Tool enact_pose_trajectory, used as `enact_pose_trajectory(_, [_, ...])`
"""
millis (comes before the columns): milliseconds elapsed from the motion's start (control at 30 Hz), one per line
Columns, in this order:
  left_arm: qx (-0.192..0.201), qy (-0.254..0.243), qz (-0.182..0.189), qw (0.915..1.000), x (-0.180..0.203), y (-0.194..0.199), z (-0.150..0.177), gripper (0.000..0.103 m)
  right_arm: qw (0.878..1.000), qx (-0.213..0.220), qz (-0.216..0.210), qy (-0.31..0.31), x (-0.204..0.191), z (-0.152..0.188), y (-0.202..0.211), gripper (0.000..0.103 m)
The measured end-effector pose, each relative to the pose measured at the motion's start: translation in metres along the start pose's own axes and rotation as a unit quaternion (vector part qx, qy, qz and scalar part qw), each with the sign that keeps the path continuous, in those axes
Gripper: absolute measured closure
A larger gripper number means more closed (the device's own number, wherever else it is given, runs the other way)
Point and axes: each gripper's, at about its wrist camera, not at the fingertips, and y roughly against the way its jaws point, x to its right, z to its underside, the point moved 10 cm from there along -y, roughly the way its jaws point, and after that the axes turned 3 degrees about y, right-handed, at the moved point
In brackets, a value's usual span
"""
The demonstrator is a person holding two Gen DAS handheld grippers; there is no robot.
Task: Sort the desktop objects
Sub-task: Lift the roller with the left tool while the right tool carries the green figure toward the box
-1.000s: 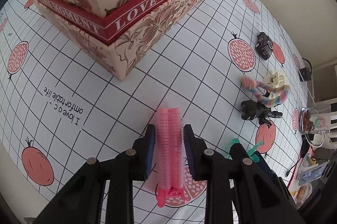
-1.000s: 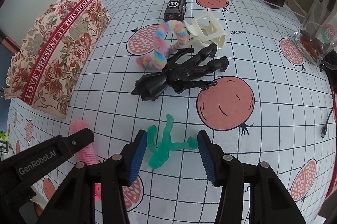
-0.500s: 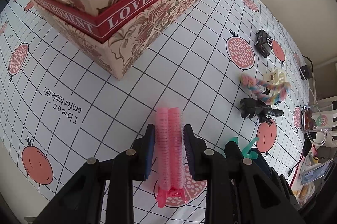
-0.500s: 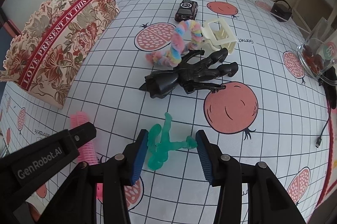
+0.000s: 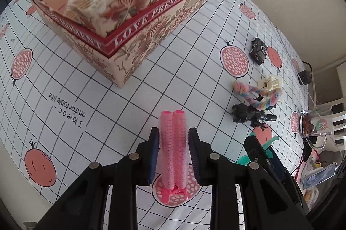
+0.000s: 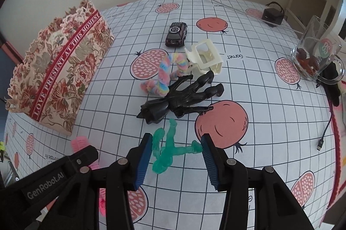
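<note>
Both hand-held grippers raised since before: left [image 5: 173, 150] clamps pink curler [image 5: 173, 148], right [image 6: 175, 151] clamps green figure [image 6: 170, 148].

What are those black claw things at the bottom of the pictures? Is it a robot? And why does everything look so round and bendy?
No robot here: a person holds one pair of tongs in each hand, and a small camera on each looks along its two fingers. That lens bends the view.

In the left picture, the left tongs squeeze a pink hair roller. Ahead stands a flowery box with crumpled paper inside.

In the right picture, the right tongs grip a green toy figure. On the tablecloth lie a black toy figure, a rainbow fuzzy twist, a cream hair claw, a toy car and a glass mug.
</note>
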Motion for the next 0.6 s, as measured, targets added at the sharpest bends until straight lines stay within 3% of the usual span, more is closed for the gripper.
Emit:
enact_pose_trajectory(167, [0.065,-0.030,0.003,0.9974,0.013,0.032,-0.022,0.075,0.997,0.036,-0.038,-0.058,0.007,-0.020,0.027,0.053])
enact_pose_trajectory(333, [0.097,-0.032,0.042,0.9939,0.027,0.062,-0.035,0.075,0.989,0.095,-0.065,-0.094,0.010,-0.046,0.069,0.053])
enact_pose_trajectory(600, [0.168,-0.019,0.092,0.9812,0.031,0.120,-0.062,0.075,0.969,0.197,-0.097,-0.114,0.014,-0.084,0.146,0.053])
